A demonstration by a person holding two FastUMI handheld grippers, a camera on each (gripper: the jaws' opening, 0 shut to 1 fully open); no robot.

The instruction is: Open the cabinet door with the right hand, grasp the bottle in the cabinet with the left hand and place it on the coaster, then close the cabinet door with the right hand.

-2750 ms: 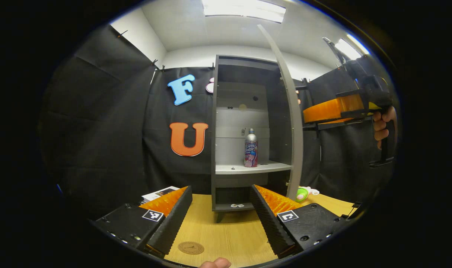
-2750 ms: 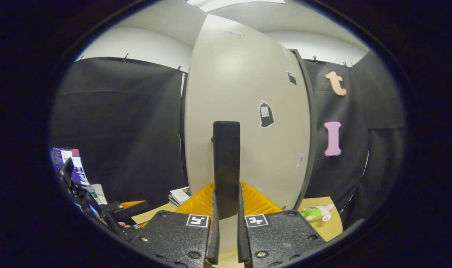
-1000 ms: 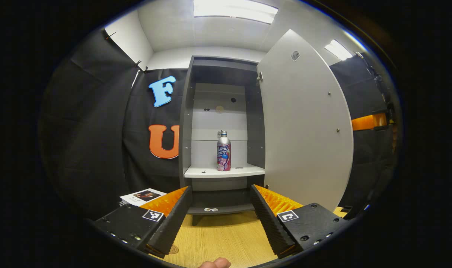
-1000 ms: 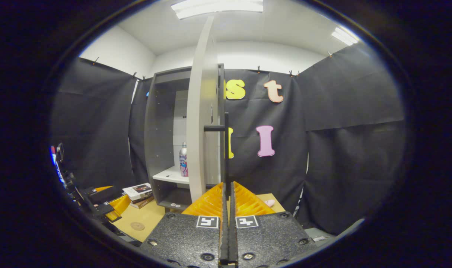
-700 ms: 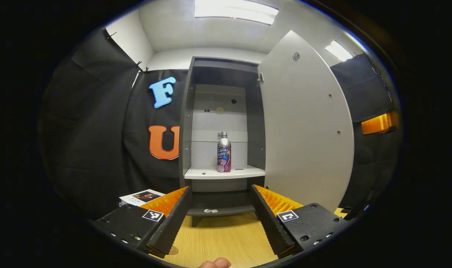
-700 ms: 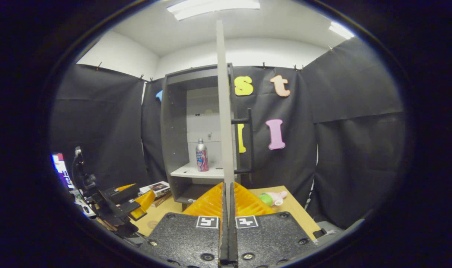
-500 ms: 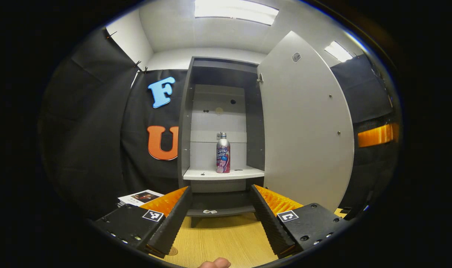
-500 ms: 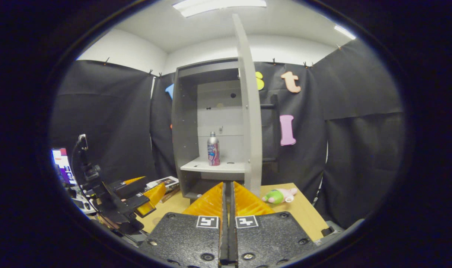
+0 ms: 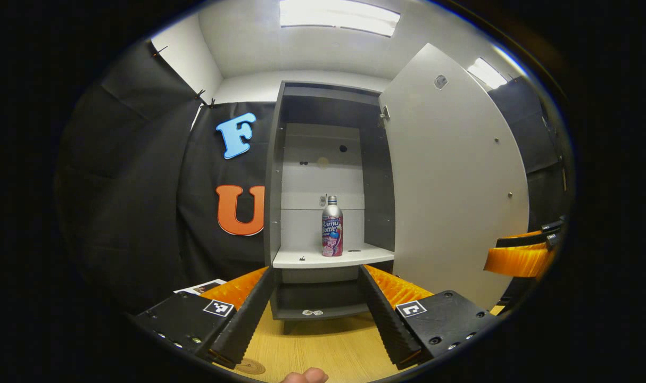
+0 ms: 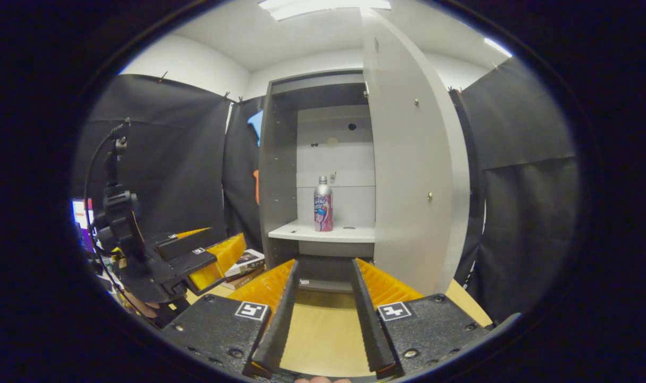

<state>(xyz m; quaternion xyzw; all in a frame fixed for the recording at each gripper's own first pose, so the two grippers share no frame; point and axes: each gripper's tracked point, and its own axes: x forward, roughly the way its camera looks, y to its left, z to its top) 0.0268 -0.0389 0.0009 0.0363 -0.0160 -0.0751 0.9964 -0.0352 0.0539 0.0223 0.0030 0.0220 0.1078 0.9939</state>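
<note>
Both claws gape before the open cabinet door (image 9: 453,181), bottle (image 9: 332,226) shelved.

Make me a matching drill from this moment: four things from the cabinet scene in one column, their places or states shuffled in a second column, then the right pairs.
Things
1. bottle
2. cabinet door
3. coaster
4. left hand-held gripper

Places or states
A. swung wide open
B. flat on the wooden table, near the left finger
C. upright on the cabinet shelf
D. fingers spread apart, holding nothing

Pairs: 1-C, 2-A, 3-B, 4-D
</note>
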